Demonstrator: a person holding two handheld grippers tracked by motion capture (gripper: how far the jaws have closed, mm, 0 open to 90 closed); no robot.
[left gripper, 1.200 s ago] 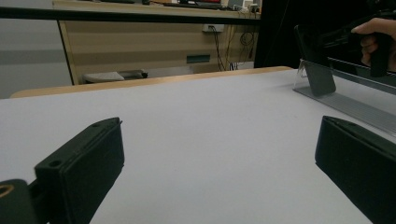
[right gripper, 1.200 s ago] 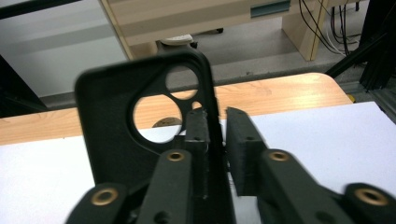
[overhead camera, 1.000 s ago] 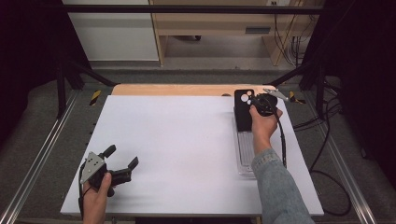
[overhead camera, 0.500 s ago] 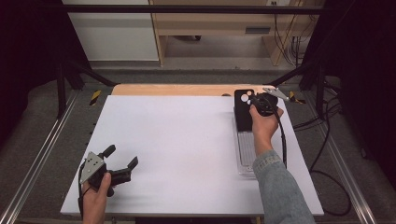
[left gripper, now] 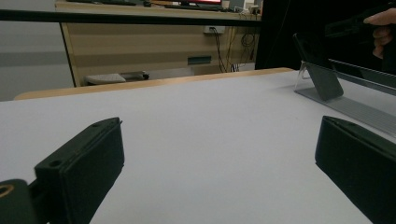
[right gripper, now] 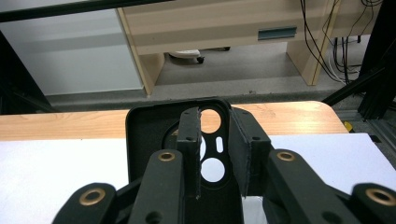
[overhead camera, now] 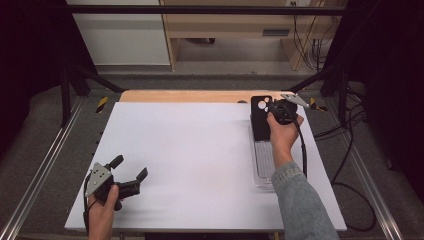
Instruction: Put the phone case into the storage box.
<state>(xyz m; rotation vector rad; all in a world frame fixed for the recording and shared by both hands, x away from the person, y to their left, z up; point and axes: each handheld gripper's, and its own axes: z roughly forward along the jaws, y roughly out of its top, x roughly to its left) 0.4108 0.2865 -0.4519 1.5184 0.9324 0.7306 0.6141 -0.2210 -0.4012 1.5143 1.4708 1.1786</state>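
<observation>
A black phone case (overhead camera: 260,122) with round camera cutouts leans at the far end of a clear plastic stand (overhead camera: 264,167) on the right of the white table. My right gripper (overhead camera: 274,109) is at the case's upper right corner. In the right gripper view its jaws (right gripper: 215,112) stand close together at the cutout edge of the case (right gripper: 149,135), gripping it. My left gripper (overhead camera: 131,166) rests near the table's front left corner, open with nothing between the jaws. In the left gripper view (left gripper: 219,140) the case (left gripper: 322,79) and stand (left gripper: 355,107) appear far off at the right.
The white table top (overhead camera: 200,150) ends in a wooden strip (overhead camera: 190,96) at the far edge. Metal rails (overhead camera: 45,165) run along both sides. Cables (overhead camera: 350,170) hang beyond the right edge. Wooden furniture (overhead camera: 225,25) stands behind the table.
</observation>
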